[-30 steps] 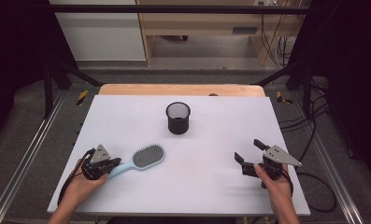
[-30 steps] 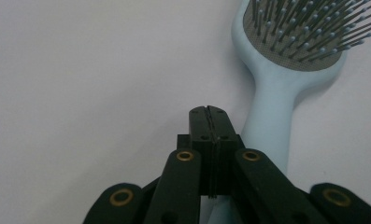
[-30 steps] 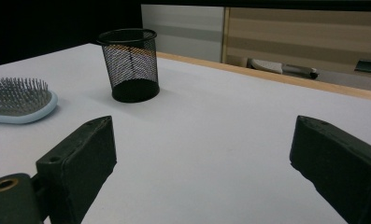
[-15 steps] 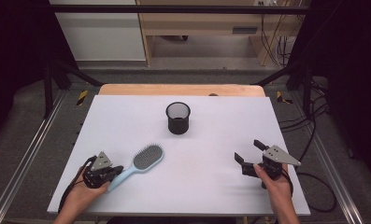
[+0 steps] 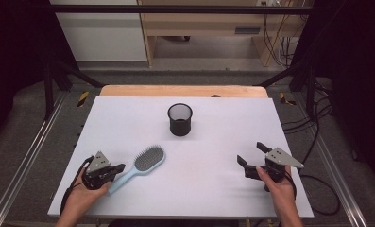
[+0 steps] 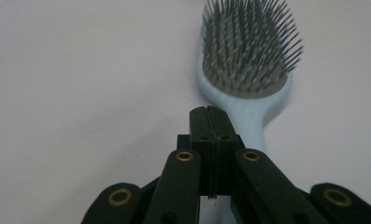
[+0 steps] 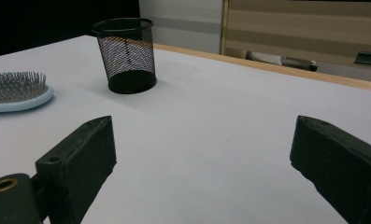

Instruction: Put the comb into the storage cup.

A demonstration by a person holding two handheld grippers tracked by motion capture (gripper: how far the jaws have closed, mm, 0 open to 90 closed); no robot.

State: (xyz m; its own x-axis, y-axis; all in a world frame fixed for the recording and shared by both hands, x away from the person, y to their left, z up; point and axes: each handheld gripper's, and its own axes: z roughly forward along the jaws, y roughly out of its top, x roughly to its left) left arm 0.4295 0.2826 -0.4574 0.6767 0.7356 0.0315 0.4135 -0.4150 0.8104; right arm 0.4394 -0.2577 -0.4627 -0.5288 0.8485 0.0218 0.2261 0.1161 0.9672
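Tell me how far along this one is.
Nothing looks done yet: the brush lies flat on the table, apart from the cup. In hand: the left tool sits at the brush's handle, shut with nothing between its jaws. The right tool waits open. Left, probably: gripping the brush and moving it.

one hairbrush [image 5: 145, 164] (light blue, bristles up), one black mesh cup [image 5: 180, 119], one white table [image 5: 213, 189], two grippers.

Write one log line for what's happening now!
left gripper: shut, above brush handle | right gripper: open, empty | cup: upright, mid-table
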